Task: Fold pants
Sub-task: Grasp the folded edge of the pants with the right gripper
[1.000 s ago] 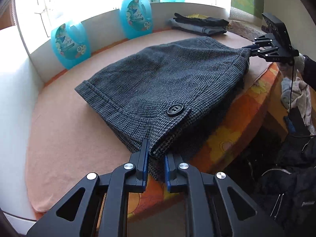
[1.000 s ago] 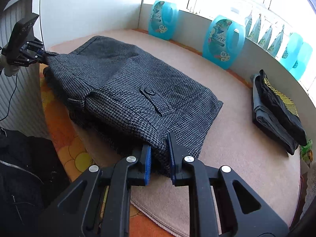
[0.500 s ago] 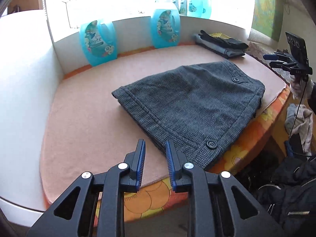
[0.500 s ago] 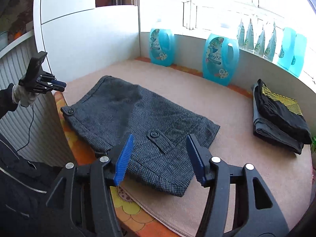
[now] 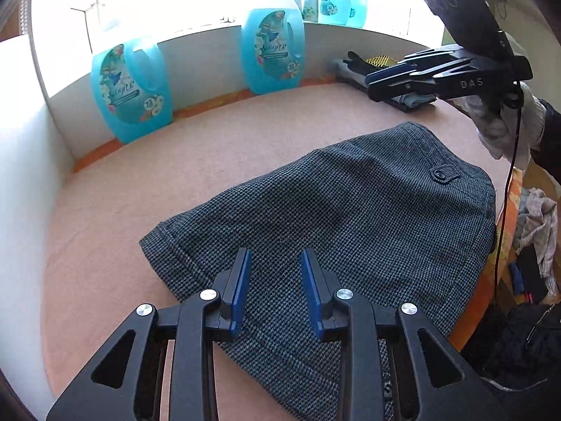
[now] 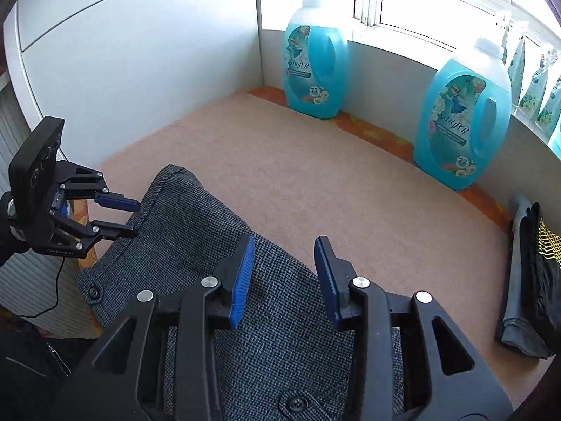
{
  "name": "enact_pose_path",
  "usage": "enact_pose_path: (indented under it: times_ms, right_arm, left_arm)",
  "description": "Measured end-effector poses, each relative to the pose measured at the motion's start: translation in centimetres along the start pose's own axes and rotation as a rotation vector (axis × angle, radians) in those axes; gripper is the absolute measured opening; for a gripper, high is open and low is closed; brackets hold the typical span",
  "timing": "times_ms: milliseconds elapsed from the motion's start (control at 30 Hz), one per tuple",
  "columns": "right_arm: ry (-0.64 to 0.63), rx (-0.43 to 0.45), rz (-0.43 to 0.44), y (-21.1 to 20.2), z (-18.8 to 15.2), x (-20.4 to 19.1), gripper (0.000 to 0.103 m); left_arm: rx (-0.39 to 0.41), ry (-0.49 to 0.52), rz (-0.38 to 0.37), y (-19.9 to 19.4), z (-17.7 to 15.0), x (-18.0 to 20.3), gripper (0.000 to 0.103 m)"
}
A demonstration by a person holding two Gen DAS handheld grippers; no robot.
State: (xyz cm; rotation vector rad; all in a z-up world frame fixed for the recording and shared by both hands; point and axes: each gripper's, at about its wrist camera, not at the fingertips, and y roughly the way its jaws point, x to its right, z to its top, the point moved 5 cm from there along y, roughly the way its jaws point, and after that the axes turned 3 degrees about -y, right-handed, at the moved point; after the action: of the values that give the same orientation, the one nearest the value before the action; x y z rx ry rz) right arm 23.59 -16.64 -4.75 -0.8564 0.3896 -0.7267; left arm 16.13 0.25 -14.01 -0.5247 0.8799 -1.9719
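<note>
The grey checked pants (image 5: pixel 350 210) lie folded flat on the pink-covered table (image 5: pixel 210 161), near its front edge; they also show in the right wrist view (image 6: pixel 196 231). My left gripper (image 5: pixel 275 263) is open and empty, hovering above the near left part of the pants; in the right wrist view it (image 6: pixel 131 219) sits at the pants' left edge. My right gripper (image 6: pixel 284 249) is open and empty above the middle of the pants; in the left wrist view it (image 5: pixel 377 82) hangs above the far right.
Two big blue detergent bottles (image 5: pixel 131 87) (image 5: pixel 273 54) stand along the back wall, with more on the sill. A stack of folded clothes (image 6: pixel 529 280) lies at the far right. A white wall (image 6: pixel 122 70) bounds the left side. Dark clothing (image 5: pixel 519 351) hangs beyond the table's edge.
Both grippers let go of the pants' corners a second ago, pulled back and opened. They have now moved forward over the folded pants, which lie still.
</note>
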Motion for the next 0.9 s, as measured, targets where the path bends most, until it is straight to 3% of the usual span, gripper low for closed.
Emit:
enact_pose_path:
  times_ms: [133, 267, 467, 633, 733, 800, 900]
  right_arm:
    - [0.032, -0.067, 0.038, 5.0, -0.4, 0.2, 0.028]
    - [0.025, -0.109, 0.087, 7.0, -2.9, -1.3, 0.025]
    - [-0.026, -0.120, 0.106, 7.5, -5.0, -3.0, 0.024]
    - [-0.105, -0.137, 0.194, 5.6, -4.9, -3.2, 0.024]
    - [-0.082, -0.122, 0.243, 4.7, -3.5, -1.6, 0.043]
    - [-0.065, -0.119, 0.280, 5.2, -2.5, -0.7, 0.067]
    - [-0.082, -0.154, 0.313, 8.0, -1.7, -0.7, 0.071]
  left_arm:
    - [-0.004, -0.002, 0.025, 0.8, 1.4, -0.5, 0.028]
    - [0.005, -0.021, 0.049, 1.4, 3.0, -1.5, 0.028]
    - [-0.021, 0.009, 0.039, 4.5, 4.3, -0.9, 0.030]
    - [-0.113, 0.083, 0.003, 7.1, 2.2, 0.7, 0.030]
    - [-0.148, 0.102, -0.008, 7.7, 0.4, 1.1, 0.030]
    - [-0.131, 0.081, -0.020, 7.5, 0.1, 0.8, 0.030]
    - [-0.126, 0.043, -0.041, 7.2, 0.1, 0.4, 0.030]
